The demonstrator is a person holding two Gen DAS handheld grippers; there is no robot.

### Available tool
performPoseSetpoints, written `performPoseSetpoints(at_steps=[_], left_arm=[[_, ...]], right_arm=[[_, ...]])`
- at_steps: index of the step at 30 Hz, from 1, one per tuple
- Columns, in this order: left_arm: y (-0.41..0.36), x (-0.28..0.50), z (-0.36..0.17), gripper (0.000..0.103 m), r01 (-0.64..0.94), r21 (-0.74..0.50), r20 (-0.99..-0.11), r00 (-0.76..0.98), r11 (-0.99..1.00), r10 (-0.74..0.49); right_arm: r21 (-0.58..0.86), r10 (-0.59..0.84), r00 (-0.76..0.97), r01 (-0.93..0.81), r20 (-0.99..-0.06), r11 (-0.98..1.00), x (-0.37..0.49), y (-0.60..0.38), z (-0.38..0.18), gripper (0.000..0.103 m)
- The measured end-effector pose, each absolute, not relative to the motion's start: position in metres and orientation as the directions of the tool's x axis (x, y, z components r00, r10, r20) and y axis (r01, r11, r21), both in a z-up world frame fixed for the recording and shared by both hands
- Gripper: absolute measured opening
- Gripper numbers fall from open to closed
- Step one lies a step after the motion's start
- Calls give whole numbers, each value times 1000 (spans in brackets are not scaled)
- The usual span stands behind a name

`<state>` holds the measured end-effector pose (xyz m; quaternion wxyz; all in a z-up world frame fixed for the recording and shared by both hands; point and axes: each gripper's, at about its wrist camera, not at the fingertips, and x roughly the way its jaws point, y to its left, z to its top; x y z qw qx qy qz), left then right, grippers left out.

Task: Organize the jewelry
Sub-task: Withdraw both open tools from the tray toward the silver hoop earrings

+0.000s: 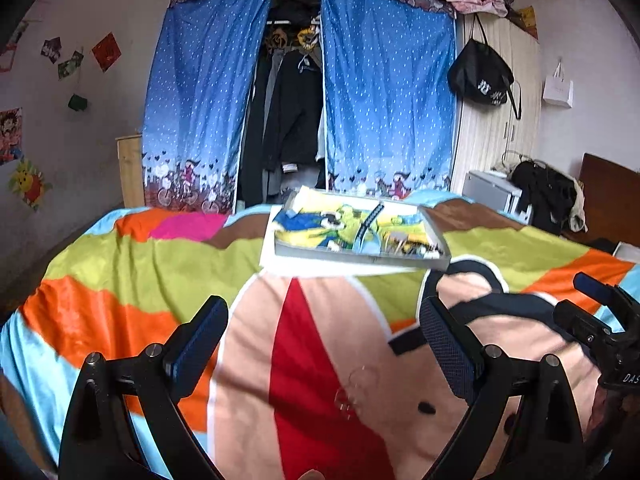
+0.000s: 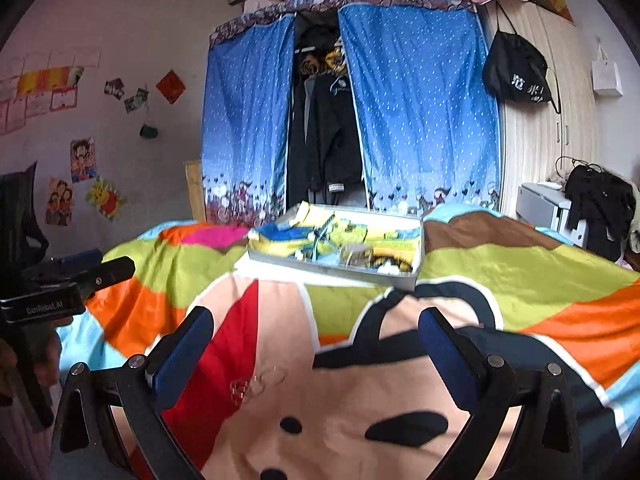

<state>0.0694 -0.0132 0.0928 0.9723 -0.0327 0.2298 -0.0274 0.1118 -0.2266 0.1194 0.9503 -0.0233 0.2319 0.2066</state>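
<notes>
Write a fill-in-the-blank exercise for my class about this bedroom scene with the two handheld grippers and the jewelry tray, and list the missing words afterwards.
1. The shallow tray rests on the colourful ____.
2. Both the left gripper and the right gripper have their jaws ____.
3. The curtains of the wardrobe behind the bed are mostly ____ in colour.
4. A clear bracelet lies on the blanket, ____ the tray.

Missing words: blanket; open; blue; outside
</notes>
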Motion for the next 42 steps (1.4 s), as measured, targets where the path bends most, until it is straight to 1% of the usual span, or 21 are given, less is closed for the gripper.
performPoseSetpoints(at_steps=[3, 9, 17, 25, 33, 42], left_arm=[[-10, 62, 79, 94, 34, -63, -473, 879, 997, -60], [-7, 56, 40, 94, 37, -27, -559, 828, 999, -46], [-4, 64, -12, 94, 52, 8, -690, 723, 999, -32], [-1, 79, -44, 94, 92, -27, -774, 629, 995, -79], [1, 103, -57, 94, 137, -73, -810, 570, 988, -138], [-3, 133, -71, 93, 214, -174, -803, 535, 961, -264]], right_arm=[[52, 380, 786, -408, -488, 911, 106, -223, 105, 103], [59, 371, 727, -416, -577, 907, 98, -219, 71, 103], [68, 332, 633, -404, -699, 912, 104, -220, 26, 103], [88, 301, 533, -386, -791, 918, 118, -220, -13, 103], [130, 301, 470, -361, -830, 923, 139, -225, -37, 103], [198, 369, 469, -375, -802, 906, 182, -230, -37, 103]])
